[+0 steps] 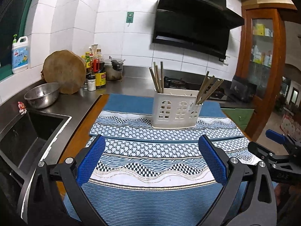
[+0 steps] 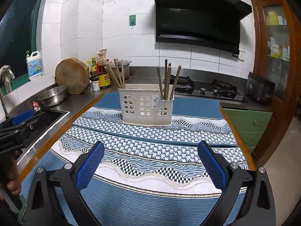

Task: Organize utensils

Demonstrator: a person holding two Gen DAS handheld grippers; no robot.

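A white plastic utensil holder (image 1: 175,111) (image 2: 146,107) with window-shaped cutouts stands on the far part of a blue patterned mat (image 1: 150,169) (image 2: 150,169). Brown chopsticks lean in its left compartment (image 1: 157,79) (image 2: 116,74), and another bunch leans in its right compartment (image 1: 207,88) (image 2: 167,81). My left gripper (image 1: 151,158) is open above the near part of the mat, nothing between its blue pads. My right gripper (image 2: 150,160) is open in the same way. Each gripper shows at the edge of the other's view.
A dark sink (image 1: 24,131) and a steel colander (image 1: 42,95) (image 2: 53,95) lie to the left. A round wooden chopping board (image 1: 64,71), sauce bottles (image 1: 96,67) and a pot (image 1: 113,69) stand at the back wall. A gas hob (image 2: 207,88) sits behind the holder.
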